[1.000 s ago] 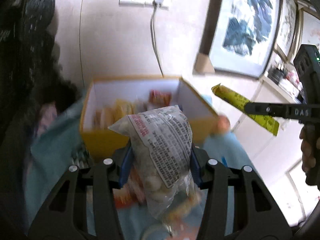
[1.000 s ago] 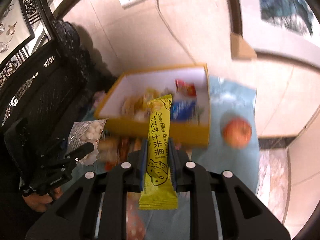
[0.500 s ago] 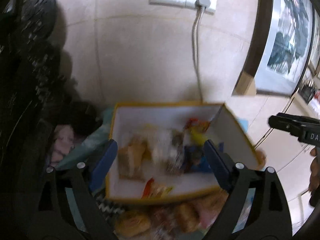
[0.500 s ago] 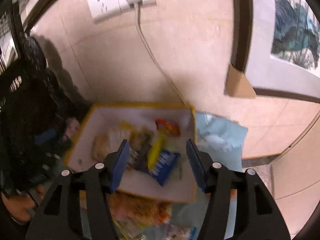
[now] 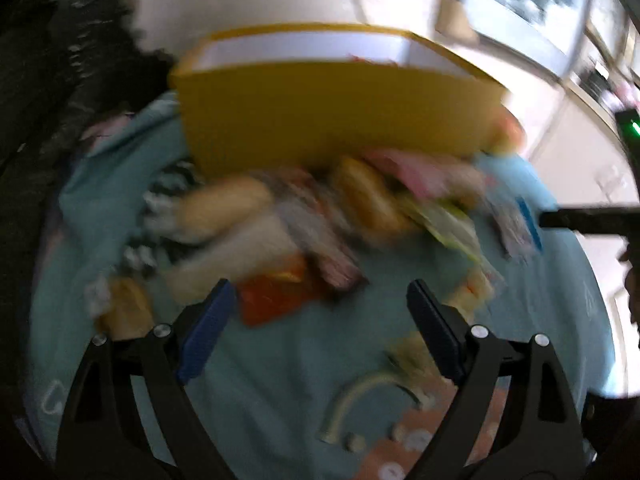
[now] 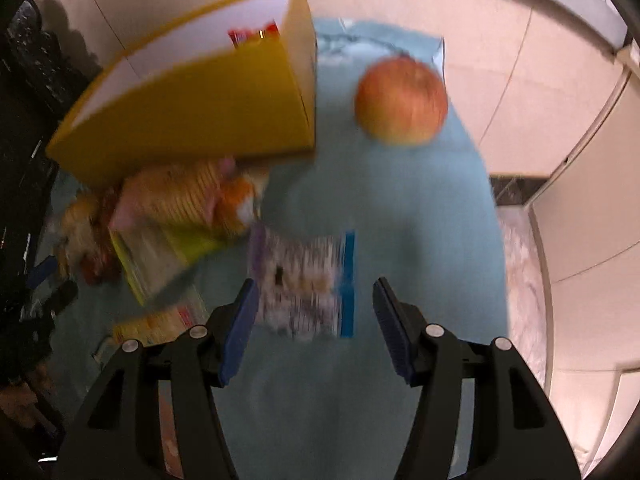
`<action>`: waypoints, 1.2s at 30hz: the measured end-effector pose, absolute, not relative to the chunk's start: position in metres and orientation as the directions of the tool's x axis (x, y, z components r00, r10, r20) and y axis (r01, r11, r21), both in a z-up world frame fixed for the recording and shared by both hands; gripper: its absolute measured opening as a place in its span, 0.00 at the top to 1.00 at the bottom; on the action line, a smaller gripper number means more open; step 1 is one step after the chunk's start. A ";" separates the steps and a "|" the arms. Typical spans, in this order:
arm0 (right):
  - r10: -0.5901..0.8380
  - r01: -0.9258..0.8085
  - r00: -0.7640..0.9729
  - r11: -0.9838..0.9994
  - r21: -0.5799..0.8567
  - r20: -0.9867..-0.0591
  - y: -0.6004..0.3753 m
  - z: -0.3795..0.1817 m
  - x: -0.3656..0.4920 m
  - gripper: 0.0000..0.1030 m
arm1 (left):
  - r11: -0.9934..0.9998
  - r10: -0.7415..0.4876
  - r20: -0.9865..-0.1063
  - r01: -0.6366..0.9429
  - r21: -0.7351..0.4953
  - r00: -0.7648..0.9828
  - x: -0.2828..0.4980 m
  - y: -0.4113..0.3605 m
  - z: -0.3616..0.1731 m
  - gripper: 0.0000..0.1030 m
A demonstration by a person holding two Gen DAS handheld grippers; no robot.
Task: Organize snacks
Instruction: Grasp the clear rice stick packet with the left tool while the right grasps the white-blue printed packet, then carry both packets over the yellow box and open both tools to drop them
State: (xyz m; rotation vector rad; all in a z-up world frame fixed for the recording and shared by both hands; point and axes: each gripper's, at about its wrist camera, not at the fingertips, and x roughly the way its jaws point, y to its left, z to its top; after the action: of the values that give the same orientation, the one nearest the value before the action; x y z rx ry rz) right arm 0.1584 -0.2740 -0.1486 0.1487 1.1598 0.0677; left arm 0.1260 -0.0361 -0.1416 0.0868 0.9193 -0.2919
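Observation:
A yellow box (image 5: 336, 108) with a white inside stands at the back of a blue cloth (image 5: 280, 380); it also shows in the right wrist view (image 6: 192, 120), with a red packet (image 6: 252, 36) inside. Several loose snack packets (image 5: 312, 220) lie in a blurred pile in front of it. My left gripper (image 5: 318, 320) is open and empty, low over the cloth near an orange-red packet (image 5: 276, 296). My right gripper (image 6: 314, 312) is open and empty, its jaws on either side of a purple-and-blue packet (image 6: 308, 284) lying on the cloth.
An apple (image 6: 400, 100) lies on the cloth right of the box. A pink-and-orange biscuit pack (image 6: 188, 196) and a yellow-green packet (image 6: 160, 256) lie left of the right gripper. A tiled wall stands behind; dark carved furniture (image 5: 48, 60) is at the left.
Both grippers let go of their snacks, the clear bag and the yellow bar, over the box. They have since dropped low over the cloth in front of the box, jaws open.

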 end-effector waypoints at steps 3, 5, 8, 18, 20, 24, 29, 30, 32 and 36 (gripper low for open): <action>0.120 -0.007 0.397 0.992 0.128 -0.910 -0.262 -0.152 0.159 0.42 | 0.918 -0.259 -0.781 0.397 -0.015 0.568 0.112 -0.061 -0.147 0.13; 0.112 -0.019 0.395 0.993 0.114 -0.912 -0.255 -0.156 0.163 0.42 | 0.887 -0.252 -0.784 0.460 0.047 0.567 0.106 -0.077 -0.153 0.13; 0.080 -0.029 0.389 0.997 0.075 -0.918 -0.245 -0.166 0.173 0.41 | 0.859 -0.229 -0.795 0.501 0.106 0.562 0.107 -0.094 -0.167 0.13; 0.061 -0.105 0.388 0.994 0.022 -0.920 -0.237 -0.179 0.166 0.65 | 0.791 -0.285 -0.822 0.606 0.089 0.493 0.091 -0.105 -0.185 0.70; 0.093 -0.078 0.391 0.995 0.068 -0.916 -0.249 -0.176 0.160 0.66 | 0.808 -0.294 -0.819 0.586 0.062 0.493 0.085 -0.096 -0.183 0.70; 0.140 -0.052 0.409 0.990 0.130 -0.902 -0.263 -0.173 0.147 0.67 | 0.838 -0.313 -0.808 0.546 0.014 0.500 0.080 -0.081 -0.175 0.70; 0.181 -0.068 0.444 0.983 0.168 -0.878 -0.265 -0.154 0.132 0.67 | 0.848 -0.337 -0.769 0.531 0.002 0.543 0.070 -0.072 -0.152 0.71; 0.188 -0.075 0.453 0.982 0.173 -0.871 -0.263 -0.149 0.130 0.67 | 0.849 -0.347 -0.753 0.528 0.000 0.559 0.069 -0.072 -0.144 0.71; 0.202 -0.094 0.477 0.979 0.179 -0.855 -0.257 -0.135 0.126 0.67 | 0.853 -0.359 -0.731 0.522 -0.004 0.580 0.066 -0.072 -0.133 0.71; 0.220 -0.131 0.525 0.975 0.177 -0.822 -0.255 -0.107 0.126 0.67 | 0.855 -0.382 -0.696 0.519 -0.016 0.608 0.065 -0.066 -0.112 0.71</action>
State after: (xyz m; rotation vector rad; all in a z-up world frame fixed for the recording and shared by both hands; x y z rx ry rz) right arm 0.1260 -0.2549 -0.1069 0.0977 0.9962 0.2098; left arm 0.0650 -0.0663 -0.1115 0.1953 0.7543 -0.5241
